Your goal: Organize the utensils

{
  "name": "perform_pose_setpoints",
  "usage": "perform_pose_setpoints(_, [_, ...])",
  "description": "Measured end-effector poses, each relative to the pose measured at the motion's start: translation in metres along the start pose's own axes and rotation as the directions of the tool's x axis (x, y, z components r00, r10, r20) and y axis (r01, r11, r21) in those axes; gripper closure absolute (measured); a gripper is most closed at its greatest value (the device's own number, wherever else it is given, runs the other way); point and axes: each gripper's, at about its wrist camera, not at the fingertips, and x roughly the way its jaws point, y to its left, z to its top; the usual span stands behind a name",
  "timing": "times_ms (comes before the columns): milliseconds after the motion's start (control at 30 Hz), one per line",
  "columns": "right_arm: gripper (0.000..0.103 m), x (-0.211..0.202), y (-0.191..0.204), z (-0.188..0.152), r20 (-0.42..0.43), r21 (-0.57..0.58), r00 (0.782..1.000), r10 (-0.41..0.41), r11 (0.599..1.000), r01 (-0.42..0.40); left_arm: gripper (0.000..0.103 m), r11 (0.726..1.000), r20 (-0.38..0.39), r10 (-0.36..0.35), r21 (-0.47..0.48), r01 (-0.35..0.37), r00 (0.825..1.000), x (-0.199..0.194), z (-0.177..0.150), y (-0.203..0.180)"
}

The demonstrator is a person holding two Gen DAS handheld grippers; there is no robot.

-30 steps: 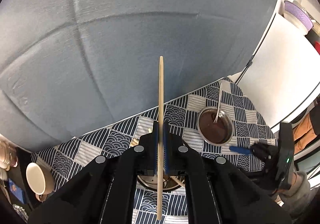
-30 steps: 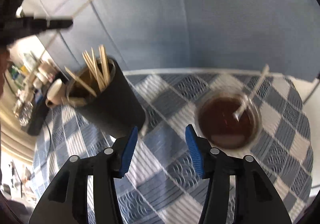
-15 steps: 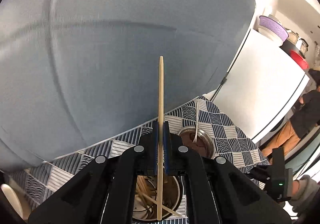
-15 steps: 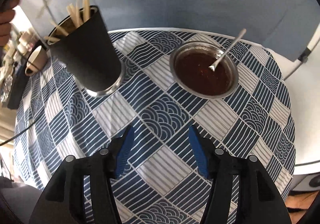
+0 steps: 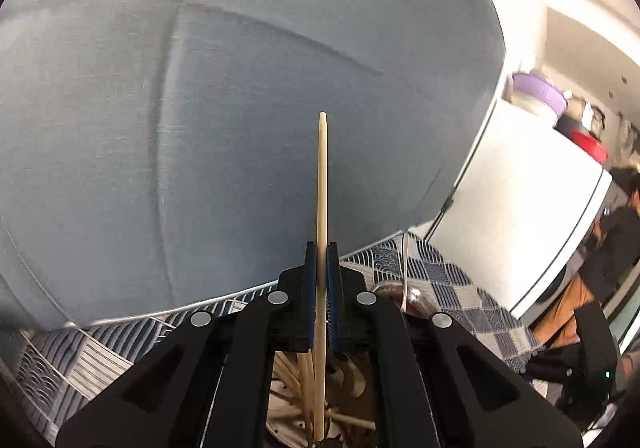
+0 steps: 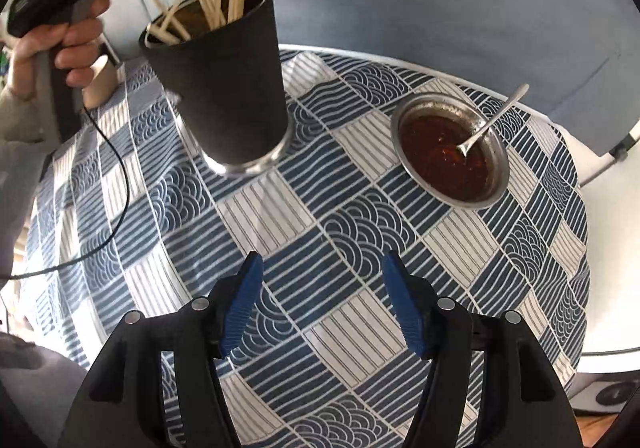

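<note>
One chopstick is held over the black cup, and the other tongs wait apart over the table.

On the left, the left gripper (image 5: 321, 248) has its blue pads (image 5: 309, 288) squeezed together on a wooden chopstick (image 5: 321, 184) that points straight ahead. Its low end hangs over the black cup (image 6: 224, 88), which is full of more wooden sticks (image 6: 208, 4) leaning every way. The cup stands on the blue and white tablecloth (image 6: 304, 216). Further right sits a metal bowl (image 6: 450, 146) of dark red sauce with a spoon (image 6: 494, 120) resting in it, apart from the cup. The right gripper (image 6: 322, 308) hangs above the cloth with its tongs wide apart, holding nothing.
</note>
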Motion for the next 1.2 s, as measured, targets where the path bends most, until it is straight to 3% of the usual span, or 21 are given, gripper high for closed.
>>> perform_pose_setpoints(133, [0.045,-0.001,-0.006,-0.004,0.002,0.031,1.000,0.005,1.000,-0.005,0.097,0.998,-0.026,0.020,0.064,-0.018,0.999,0.001,-0.009,-0.009])
perform_pose_setpoints(200, [0.045,-0.001,-0.008,-0.005,0.005,0.051,1.000,0.010,0.999,-0.011,0.085,0.997,-0.027,0.029,0.075,-0.027,0.999,-0.003,-0.010,-0.011])
perform_pose_setpoints(267, [0.044,-0.001,-0.008,-0.004,0.009,0.060,1.000,0.011,0.998,-0.012,0.063,0.996,-0.013,0.043,0.075,-0.042,0.999,-0.010,-0.009,-0.014])
perform_pose_setpoints(467, [0.037,-0.007,0.002,0.002,0.050,0.039,0.998,0.028,0.999,-0.030,0.033,0.993,0.003,0.107,0.041,-0.107,0.994,-0.040,-0.008,-0.012])
perform_pose_setpoints(567, [0.031,-0.013,0.007,0.004,0.080,0.028,0.996,0.030,0.999,-0.032,0.023,0.990,0.001,0.144,0.013,-0.144,0.990,-0.055,-0.011,-0.010])
perform_pose_setpoints(700, [0.021,-0.024,0.009,0.006,0.134,0.045,0.990,0.035,0.998,-0.041,0.007,0.972,-0.021,0.235,0.009,-0.234,0.972,-0.078,-0.021,-0.014])
perform_pose_setpoints(900, [0.017,-0.037,0.010,0.008,0.182,0.120,0.981,0.059,0.989,-0.082,0.006,0.929,-0.079,0.364,0.096,-0.356,0.928,-0.104,-0.041,-0.036])
perform_pose_setpoints(1200, [0.013,-0.069,0.005,0.001,0.278,0.194,0.959,0.054,0.975,-0.111,0.006,0.860,-0.133,0.510,0.103,-0.500,0.850,-0.134,-0.068,-0.065])
